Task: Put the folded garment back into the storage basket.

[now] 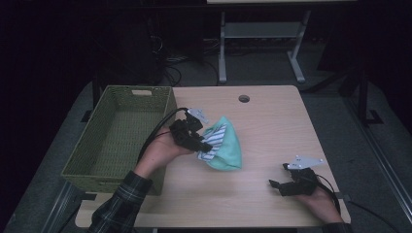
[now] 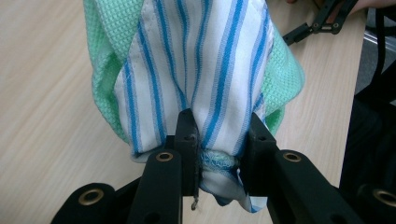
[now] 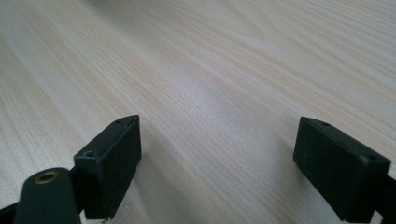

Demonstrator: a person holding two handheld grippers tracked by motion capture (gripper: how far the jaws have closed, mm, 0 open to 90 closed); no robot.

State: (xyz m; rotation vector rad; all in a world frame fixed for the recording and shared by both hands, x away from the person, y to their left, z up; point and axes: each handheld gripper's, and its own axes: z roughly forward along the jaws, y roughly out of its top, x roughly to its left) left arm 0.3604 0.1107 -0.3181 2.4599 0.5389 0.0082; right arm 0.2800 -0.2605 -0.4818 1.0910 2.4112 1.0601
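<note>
A bundle of cloth (image 1: 224,144), mint green with a white and blue striped piece, hangs above the middle of the wooden table (image 1: 272,121). My left gripper (image 1: 203,144) is shut on the cloth; in the left gripper view the striped fabric (image 2: 205,70) is bunched between the two jaws of the left gripper (image 2: 219,140), with the green cloth (image 2: 105,42) behind it. My right gripper (image 1: 275,184) rests low near the table's front right corner, its jaws wide apart. In the right gripper view the right gripper (image 3: 217,158) has only bare wood between its fingers.
A green woven basket (image 1: 99,145) stands along the table's left side, beside my left hand. A round cable hole (image 1: 244,98) sits near the table's far edge. Beyond the table are desk legs (image 1: 222,48) and cables on the floor.
</note>
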